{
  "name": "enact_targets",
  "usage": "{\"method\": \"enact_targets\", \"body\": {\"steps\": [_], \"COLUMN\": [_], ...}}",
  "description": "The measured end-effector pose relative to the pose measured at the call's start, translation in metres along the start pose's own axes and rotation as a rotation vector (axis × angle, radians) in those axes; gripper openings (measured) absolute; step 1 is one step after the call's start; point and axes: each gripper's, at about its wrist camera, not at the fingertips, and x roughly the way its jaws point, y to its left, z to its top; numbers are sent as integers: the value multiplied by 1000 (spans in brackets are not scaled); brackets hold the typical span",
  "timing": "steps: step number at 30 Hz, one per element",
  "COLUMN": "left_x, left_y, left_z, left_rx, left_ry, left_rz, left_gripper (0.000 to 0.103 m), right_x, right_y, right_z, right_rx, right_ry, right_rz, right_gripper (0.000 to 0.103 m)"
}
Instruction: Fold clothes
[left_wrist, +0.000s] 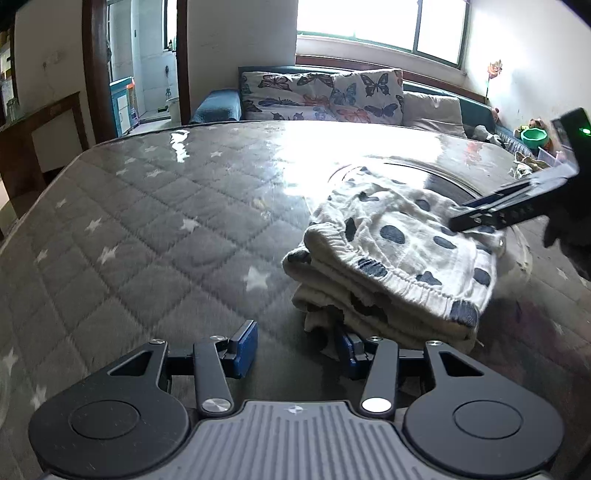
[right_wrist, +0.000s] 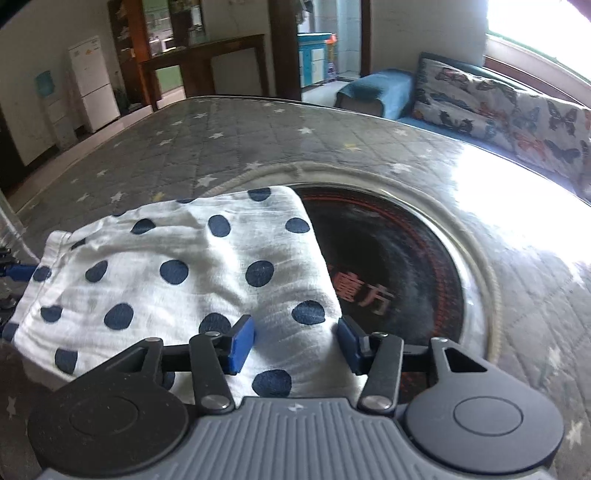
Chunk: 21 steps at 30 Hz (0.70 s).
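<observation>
Folded dotted cloth partly hides dark disc; left tongs, right tongs agape, empty.

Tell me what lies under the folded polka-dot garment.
The polka-dot garment rests on the grey star-quilted cover, and its far corner overlaps a dark round inset with printed characters. Whatever sits beneath the cloth's middle is covered.

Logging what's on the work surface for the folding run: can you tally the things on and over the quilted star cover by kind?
Polka-dot garment, folded: 1
Round dark plate set in the cover, partly under the garment: 1
Handheld grippers, left gripper and right gripper: 2
Total: 4
</observation>
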Motion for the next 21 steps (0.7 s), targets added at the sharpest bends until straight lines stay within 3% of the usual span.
{"method": "enact_targets", "body": {"steps": [11, 17, 21], "left_x": [47, 57, 55], "left_y": [-2, -2, -1], "left_z": [39, 49, 50], "left_rx": [1, -28, -36], "left_ry": [-26, -21, -18], "left_rz": [-2, 12, 36], "left_gripper": [49, 50, 53], "right_x": [-23, -35, -42], "right_y": [-13, -13, -12], "right_z": [-26, -37, -42], "right_rx": [52, 73, 90], "right_ry": [8, -27, -68], "right_rz": [-132, -159, -177], "right_gripper": [48, 49, 57]}}
